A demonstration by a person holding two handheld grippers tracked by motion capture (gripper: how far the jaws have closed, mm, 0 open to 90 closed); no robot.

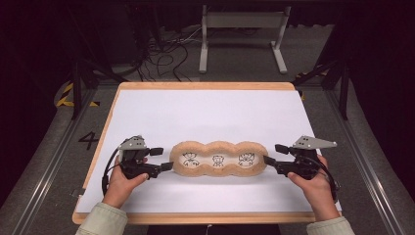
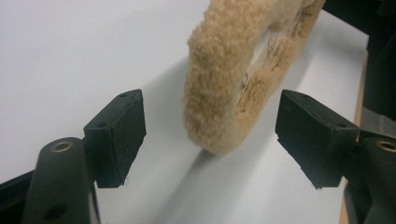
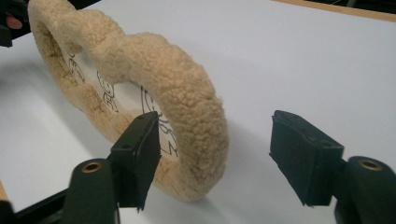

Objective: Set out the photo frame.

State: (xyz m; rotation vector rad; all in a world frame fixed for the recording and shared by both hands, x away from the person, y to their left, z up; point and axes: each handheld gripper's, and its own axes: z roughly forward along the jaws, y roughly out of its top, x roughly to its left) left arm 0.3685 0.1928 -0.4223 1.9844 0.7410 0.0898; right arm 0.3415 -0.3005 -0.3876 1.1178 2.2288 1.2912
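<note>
High view: fleece frame [image 1: 219, 159] lies flat on the white mat [image 1: 205, 112], near the front edge, three lobes with cartoon figures inside. Left gripper [image 1: 161, 159] at its left end, right gripper [image 1: 274, 154] at its right end; both sets of jaws apart, nothing held.

Left gripper view: frame end [image 2: 219, 93] sits between the spread jaws, touching neither. Risk: fleece is soft, so a shallow bite may catch only pile and slip.

Right gripper view: near jaw lies inside the frame's opening, far jaw outside, rim [image 3: 187, 107] between them, not yet pinched. Risk: closing off-centre could drag the frame sideways.

Both ends: uneven lifting would likely twist or sag the limp middle.
</note>
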